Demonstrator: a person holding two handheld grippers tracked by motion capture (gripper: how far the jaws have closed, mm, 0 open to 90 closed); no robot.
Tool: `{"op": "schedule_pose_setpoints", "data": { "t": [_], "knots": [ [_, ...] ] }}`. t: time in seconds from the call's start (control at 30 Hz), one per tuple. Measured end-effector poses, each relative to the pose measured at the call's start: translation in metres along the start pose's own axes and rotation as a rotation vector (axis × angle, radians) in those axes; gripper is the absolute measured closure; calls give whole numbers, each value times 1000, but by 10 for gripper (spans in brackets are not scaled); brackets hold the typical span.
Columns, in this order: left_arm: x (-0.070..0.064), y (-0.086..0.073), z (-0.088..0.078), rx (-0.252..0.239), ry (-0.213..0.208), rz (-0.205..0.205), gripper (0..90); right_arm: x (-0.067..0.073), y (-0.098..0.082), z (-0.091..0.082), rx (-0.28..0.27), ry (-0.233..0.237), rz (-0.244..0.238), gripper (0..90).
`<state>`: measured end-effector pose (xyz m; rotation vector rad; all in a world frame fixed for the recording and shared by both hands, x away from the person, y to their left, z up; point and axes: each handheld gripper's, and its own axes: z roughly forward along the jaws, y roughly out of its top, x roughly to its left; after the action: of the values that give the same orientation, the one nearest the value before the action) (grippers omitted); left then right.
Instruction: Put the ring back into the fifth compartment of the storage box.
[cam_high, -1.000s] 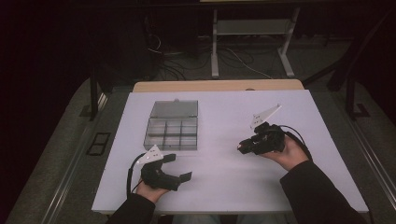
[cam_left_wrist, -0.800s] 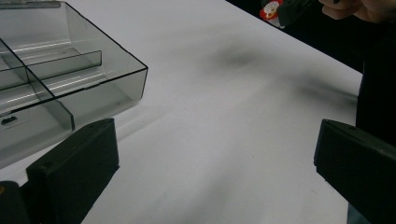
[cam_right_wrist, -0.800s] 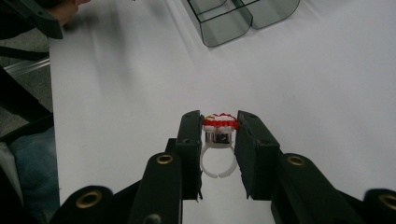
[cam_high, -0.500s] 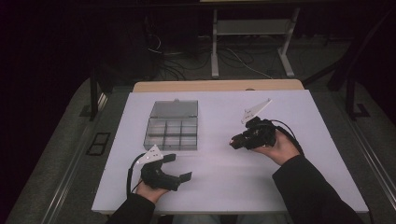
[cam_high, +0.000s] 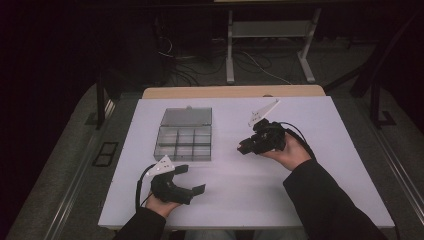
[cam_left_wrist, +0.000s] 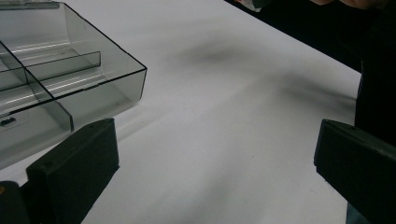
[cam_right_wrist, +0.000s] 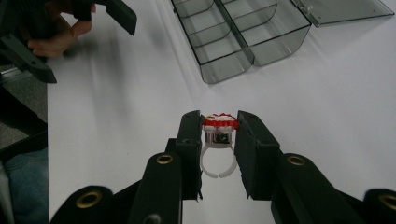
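Right gripper (cam_right_wrist: 219, 135) pinching ring (cam_right_wrist: 218, 140) above table, right of box (cam_high: 183, 142); left gripper (cam_high: 192, 180) spread, idle. Risk: thin ring band twisting loose, dropping outside compartments if tilted

In the high view the ring between the right tool's (cam_high: 246, 148) jaws is too small to make out. The left gripper view cuts the box (cam_left_wrist: 56, 84) off at its left and top edges. A sleeve (cam_left_wrist: 376, 88) hides the table's (cam_left_wrist: 224, 116) far right corner.
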<state>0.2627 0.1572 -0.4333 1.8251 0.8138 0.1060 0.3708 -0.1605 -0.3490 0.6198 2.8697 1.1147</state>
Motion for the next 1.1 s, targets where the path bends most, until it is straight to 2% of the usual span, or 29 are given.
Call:
{"op": "schedule_pose_setpoints", "data": {
  "t": [0.67, 0.7, 1.1],
  "knots": [
    [0, 0, 0, -2, -3, -2, 0, -1, 29, 22, -22, 15, -7, 706],
    [0, 0, 0, -3, -4, -2, 0, -2, 33, 26, -27, 16, -21, 706],
    [0, 0, -1, 1, -8, 5, 0, -2, 52, 46, -20, 20, -25, 706]
  ]
}}
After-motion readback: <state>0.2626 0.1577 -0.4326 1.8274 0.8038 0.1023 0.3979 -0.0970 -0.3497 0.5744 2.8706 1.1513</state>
